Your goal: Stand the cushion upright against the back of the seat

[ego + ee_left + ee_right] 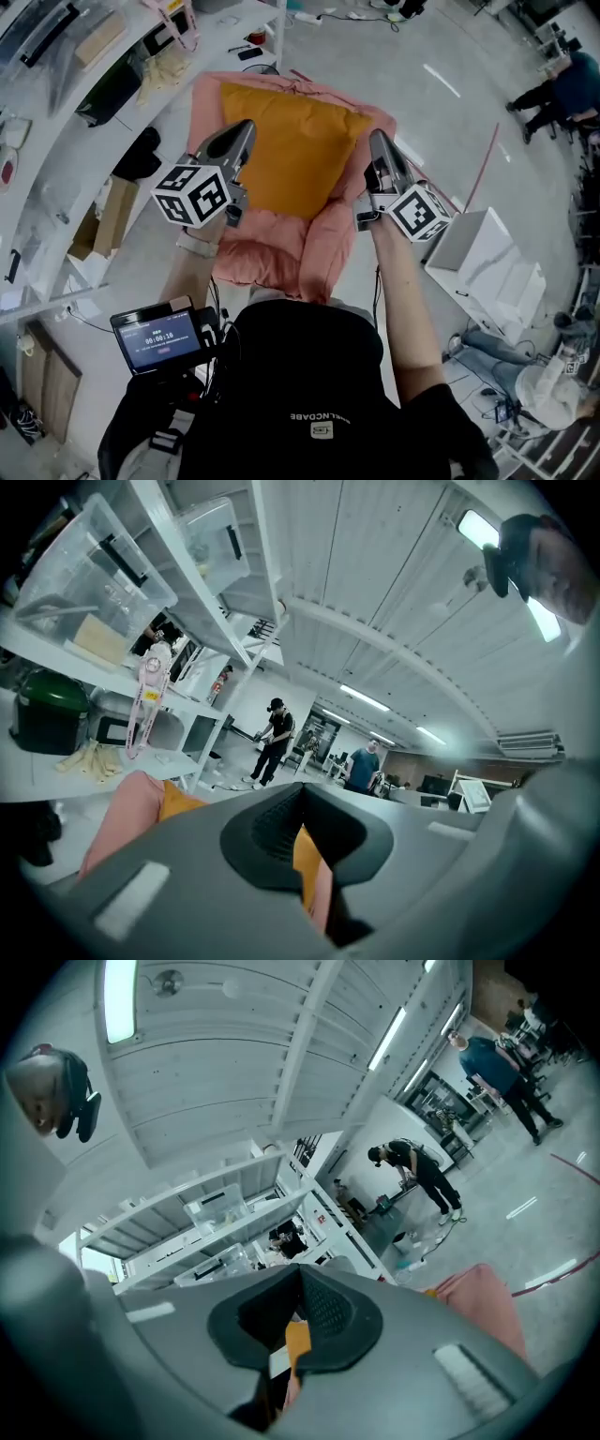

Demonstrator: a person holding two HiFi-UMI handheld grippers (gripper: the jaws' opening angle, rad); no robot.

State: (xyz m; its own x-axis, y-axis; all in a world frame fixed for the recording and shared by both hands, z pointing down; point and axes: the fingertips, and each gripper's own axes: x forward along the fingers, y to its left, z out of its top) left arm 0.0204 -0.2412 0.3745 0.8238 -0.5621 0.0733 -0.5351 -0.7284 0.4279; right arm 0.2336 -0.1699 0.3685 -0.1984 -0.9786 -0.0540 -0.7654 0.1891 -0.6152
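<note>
Jaws clenched on both sides: the left gripper and right gripper each pinch a side edge of the orange cushion, which spans between them over the pink seat.

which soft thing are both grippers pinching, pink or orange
The orange cushion, pinched at its side edges by the left gripper and right gripper; the pink seat only shows around it.
</note>
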